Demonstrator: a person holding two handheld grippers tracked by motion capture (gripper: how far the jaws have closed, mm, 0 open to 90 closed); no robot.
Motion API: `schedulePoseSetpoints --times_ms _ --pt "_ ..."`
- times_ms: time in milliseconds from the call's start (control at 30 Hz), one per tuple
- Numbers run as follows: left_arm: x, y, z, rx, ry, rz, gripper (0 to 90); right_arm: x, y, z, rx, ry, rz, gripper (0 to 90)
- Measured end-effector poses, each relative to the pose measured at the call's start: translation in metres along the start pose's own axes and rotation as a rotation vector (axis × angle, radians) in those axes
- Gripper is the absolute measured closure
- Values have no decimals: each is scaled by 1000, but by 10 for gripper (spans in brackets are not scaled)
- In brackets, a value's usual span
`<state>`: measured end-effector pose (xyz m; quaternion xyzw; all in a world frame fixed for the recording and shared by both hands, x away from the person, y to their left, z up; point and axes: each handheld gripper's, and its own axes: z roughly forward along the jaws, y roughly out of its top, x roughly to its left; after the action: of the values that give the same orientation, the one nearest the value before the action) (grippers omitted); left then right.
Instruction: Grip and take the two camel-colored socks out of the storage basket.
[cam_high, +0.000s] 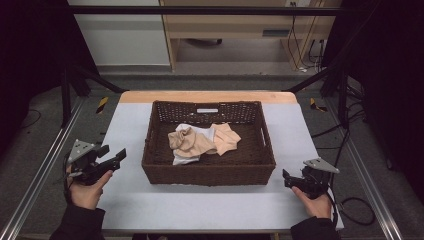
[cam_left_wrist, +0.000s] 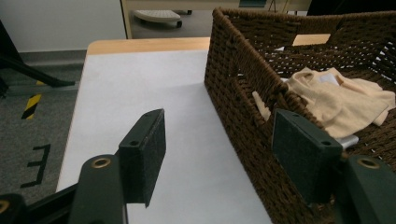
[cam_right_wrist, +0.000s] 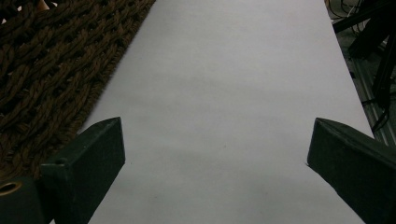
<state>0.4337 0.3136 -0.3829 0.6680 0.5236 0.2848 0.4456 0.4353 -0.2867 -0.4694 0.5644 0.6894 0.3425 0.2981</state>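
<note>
A dark brown wicker basket (cam_high: 208, 172) sits in the middle of the white table and holds crumpled beige cloths (cam_high: 192, 141) over a white one (cam_high: 202, 132). My left gripper (cam_high: 112, 156) is held above the table's left edge, left of the basket, open and empty. In the left gripper view the jaws (cam_left_wrist: 219, 154) straddle the basket's near wall (cam_left_wrist: 243, 107), apart from it, with the beige cloth (cam_left_wrist: 334, 100) behind. Low at the right, beside the basket, my right gripper (cam_high: 290, 178) is also open with nothing in it, and its own view (cam_right_wrist: 217, 154) looks onto bare table next to the basket wall (cam_right_wrist: 51, 65).
The white tabletop (cam_high: 210, 205) has free room in front of the basket and on both sides. A wooden strip (cam_high: 207, 96) runs along the far edge. Metal frame rails (cam_high: 45, 165) and cables (cam_high: 357, 210) lie off the table to either side.
</note>
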Motion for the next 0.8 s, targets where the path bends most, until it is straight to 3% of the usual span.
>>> schedulePoseSetpoints --times_ms 200,467,800 --pt "-4 9 0 -14 -1 12 359 0 0 -1 -4 -8 -2 46" --pt "-20 36 3 -58 -32 33 360 1 -1 -1 -6 -15 -1 48" --pt "-37 55 9 -64 -47 57 361 2 -1 -1 -10 -20 -2 50"
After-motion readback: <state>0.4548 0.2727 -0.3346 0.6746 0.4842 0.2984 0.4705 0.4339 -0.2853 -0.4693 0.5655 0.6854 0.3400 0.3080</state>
